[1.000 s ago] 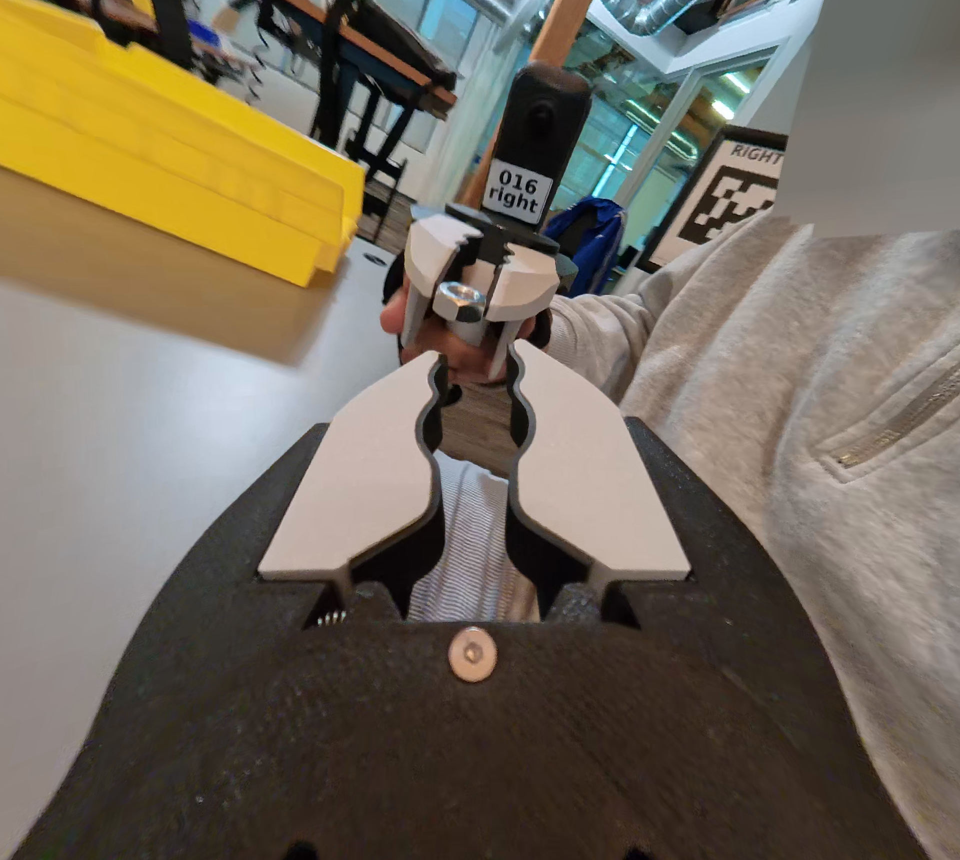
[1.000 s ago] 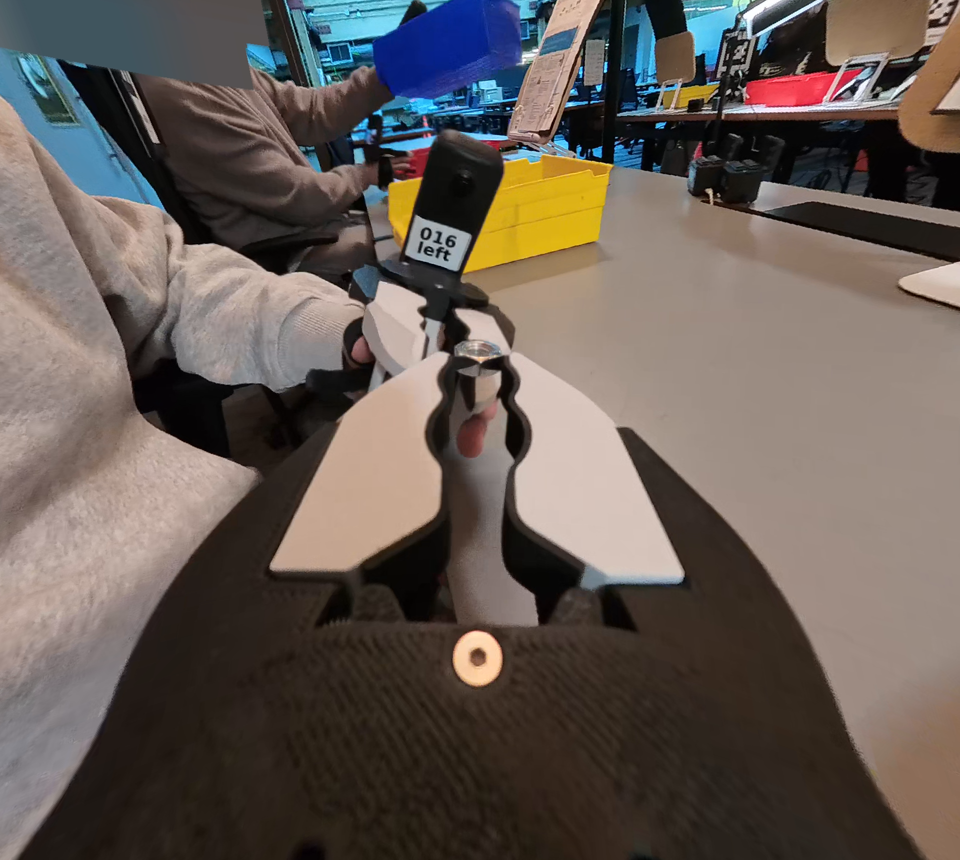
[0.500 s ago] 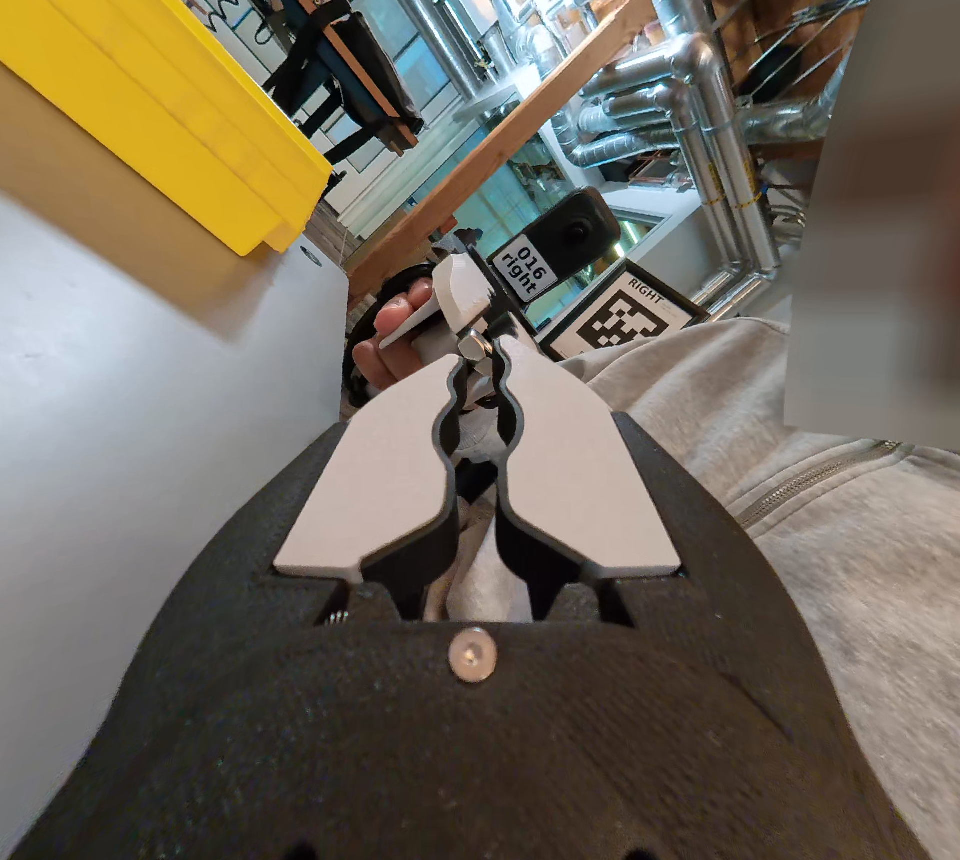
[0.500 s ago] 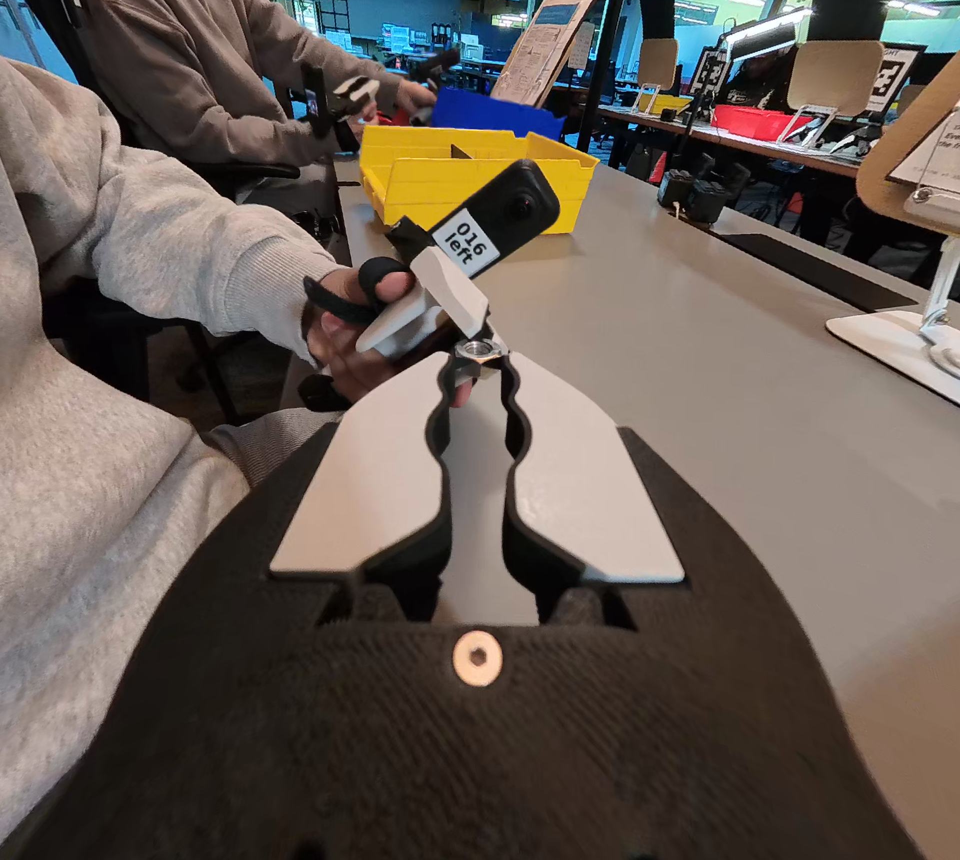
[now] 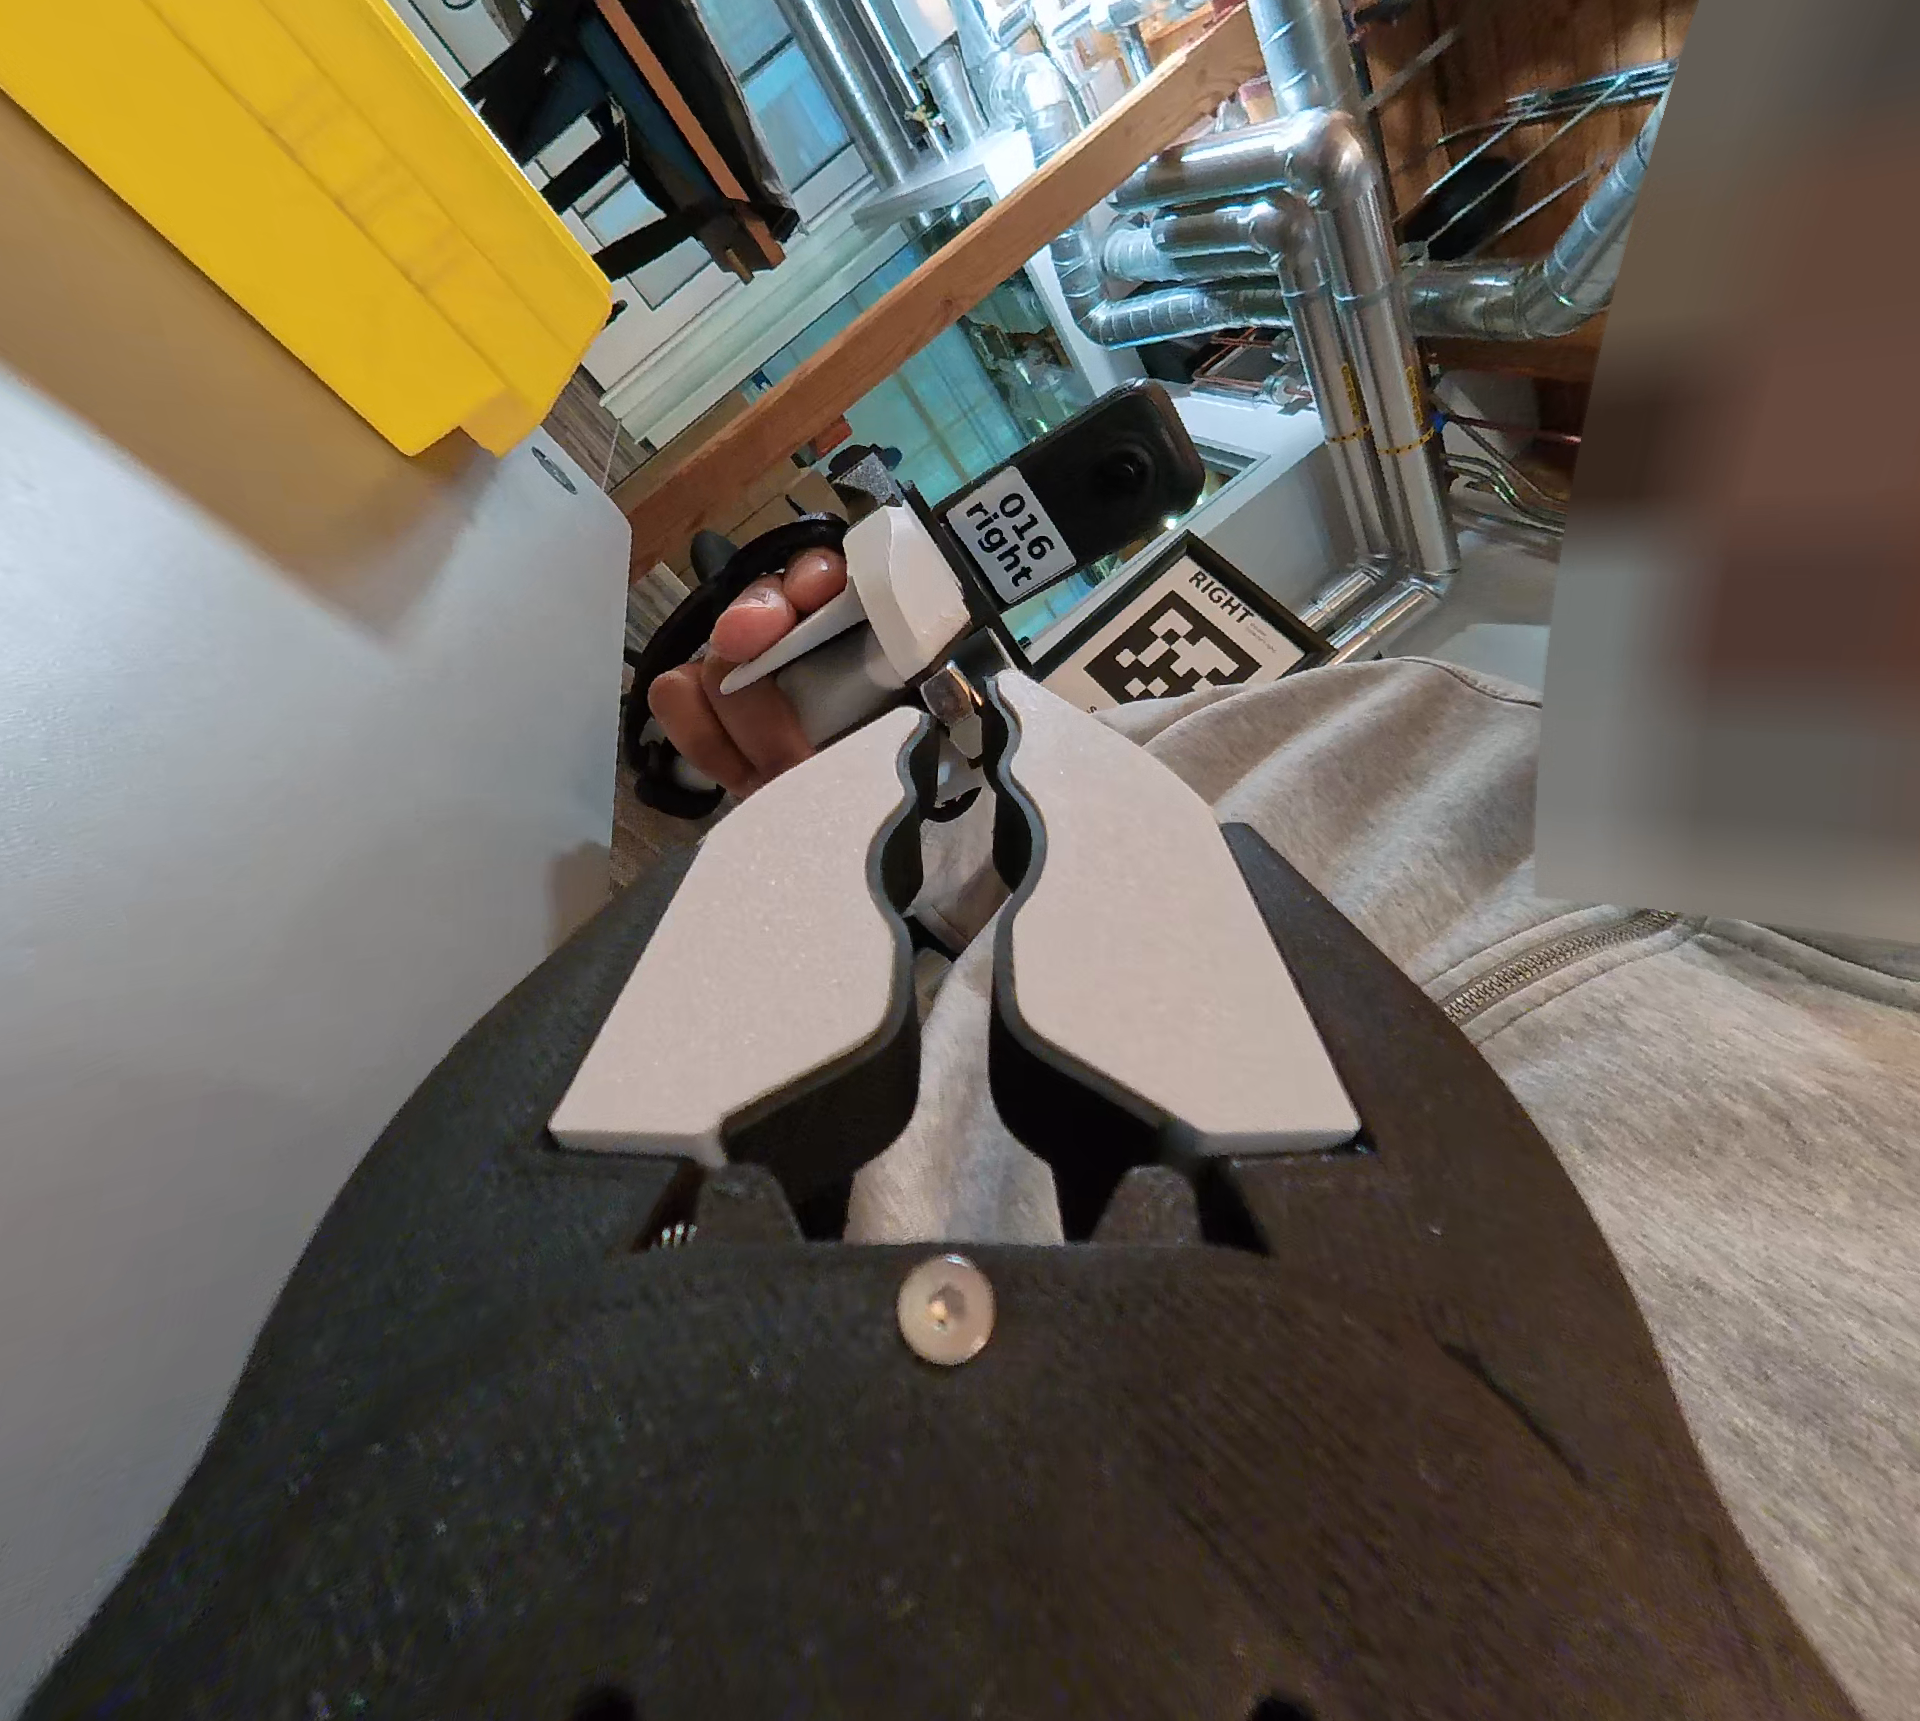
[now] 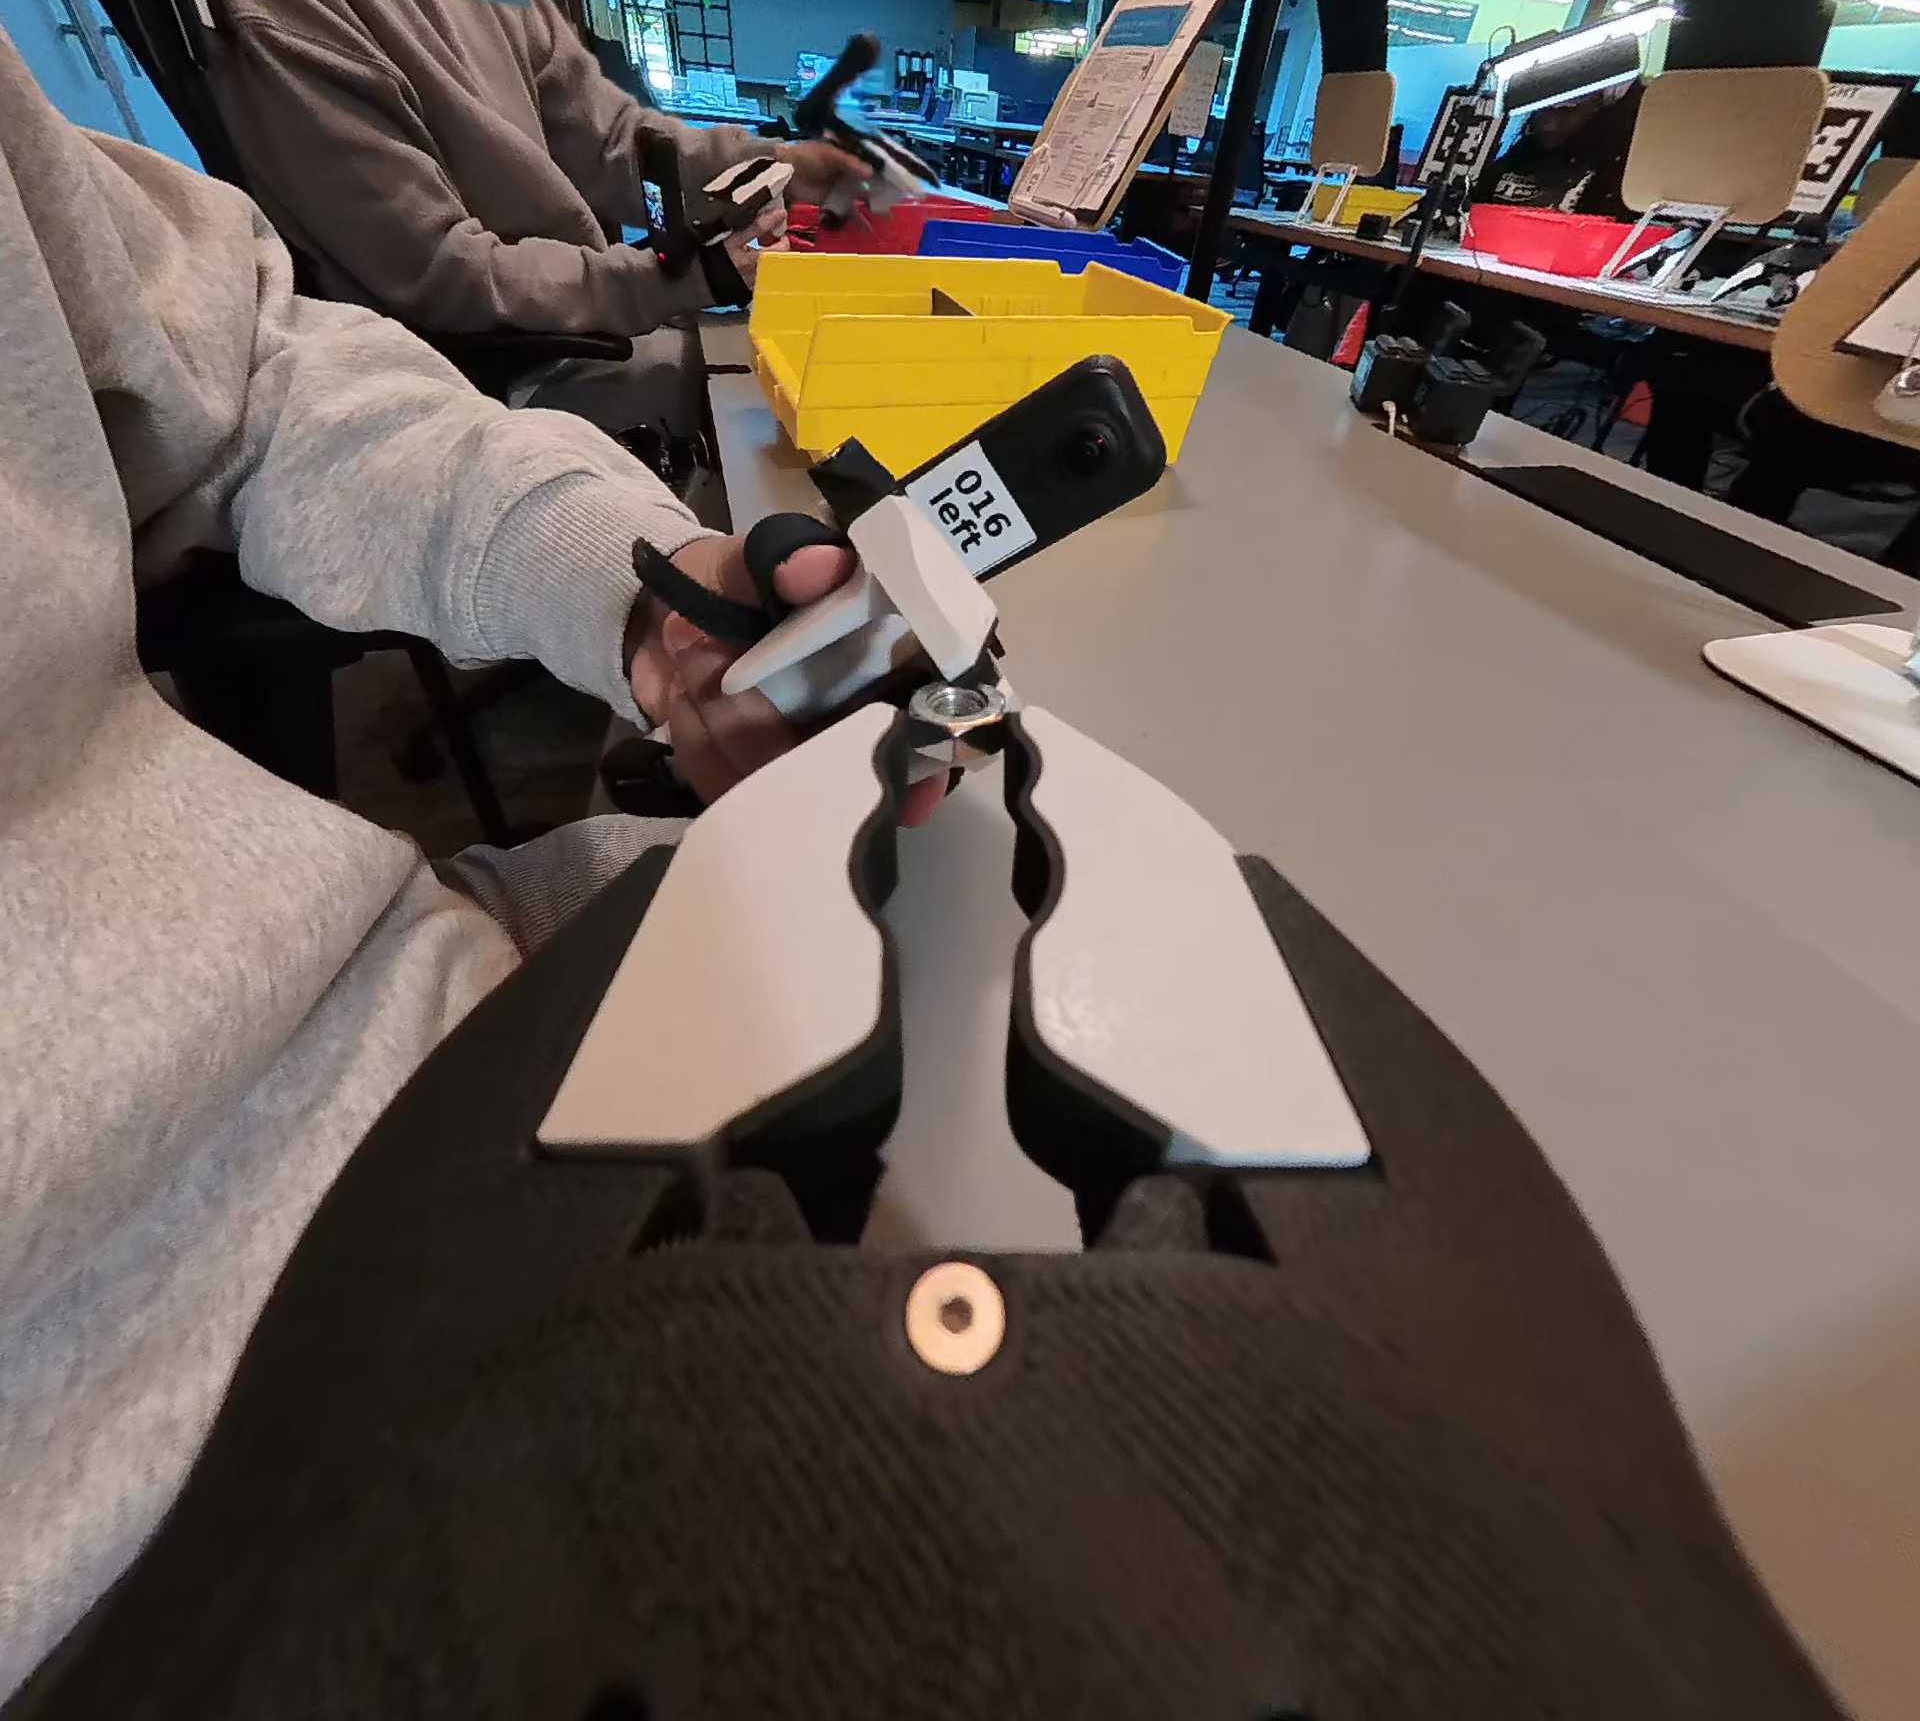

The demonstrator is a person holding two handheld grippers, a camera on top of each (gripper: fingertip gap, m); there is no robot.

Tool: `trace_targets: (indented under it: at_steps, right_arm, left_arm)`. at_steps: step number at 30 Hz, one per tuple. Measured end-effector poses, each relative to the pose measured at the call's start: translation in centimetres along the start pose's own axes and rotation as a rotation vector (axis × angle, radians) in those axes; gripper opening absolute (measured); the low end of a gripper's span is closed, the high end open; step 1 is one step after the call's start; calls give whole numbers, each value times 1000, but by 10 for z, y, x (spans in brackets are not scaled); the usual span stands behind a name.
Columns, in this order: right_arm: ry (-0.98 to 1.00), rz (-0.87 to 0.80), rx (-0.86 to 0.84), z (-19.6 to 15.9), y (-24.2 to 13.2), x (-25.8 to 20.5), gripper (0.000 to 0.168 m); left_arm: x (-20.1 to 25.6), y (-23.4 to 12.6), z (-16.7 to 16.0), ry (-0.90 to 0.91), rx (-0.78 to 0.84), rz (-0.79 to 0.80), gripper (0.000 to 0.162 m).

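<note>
Both tongs — left [image 5: 961, 715], right [image 6: 951, 726] — pinch one steel nut [image 6: 954, 724].

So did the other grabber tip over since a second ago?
Yes. In the right wrist view the left gripper stood upright before the yellow bin; now its top leans to the right across the bin's front, and the metal nut sits at its tips.

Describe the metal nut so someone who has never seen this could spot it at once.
Start at the grey table with the yellow bin at its far end. Nearer than the bin, off the table's near edge, the two grippers meet tip to tip. The nut is the small shiny hexagon with a threaded hole, pinched at the right gripper tips: the only bright metal among white fingers.
</note>
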State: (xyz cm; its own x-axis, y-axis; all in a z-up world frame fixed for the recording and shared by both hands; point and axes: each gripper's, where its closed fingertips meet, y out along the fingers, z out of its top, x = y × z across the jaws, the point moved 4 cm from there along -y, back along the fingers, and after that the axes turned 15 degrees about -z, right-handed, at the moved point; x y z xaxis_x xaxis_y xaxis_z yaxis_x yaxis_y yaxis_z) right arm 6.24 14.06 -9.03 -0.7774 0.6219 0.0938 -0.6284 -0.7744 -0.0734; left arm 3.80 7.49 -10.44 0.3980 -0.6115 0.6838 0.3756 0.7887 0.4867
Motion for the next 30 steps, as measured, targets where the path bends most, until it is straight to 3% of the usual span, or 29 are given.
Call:
trace_targets:
  at_steps: [11, 17, 23, 30]
  right_arm:
    - [22, 4, 0, 0, 0, 1, 17]
    - [120, 5, 35, 5, -3, 8, 17]
    - [181, 10, 37, 5, -3, 13, 18]
    - [170, 21, 19, 3, -2, 10, 18]
  left_arm:
    - [0, 1, -1, 16, 0, 8, 10]
    - [1, 2, -1, 59, -12, 10, 29]
    - [2, 2, -1, 61, -14, -2, 18]
    - [1, 1, 0, 48, -7, -6, 18]
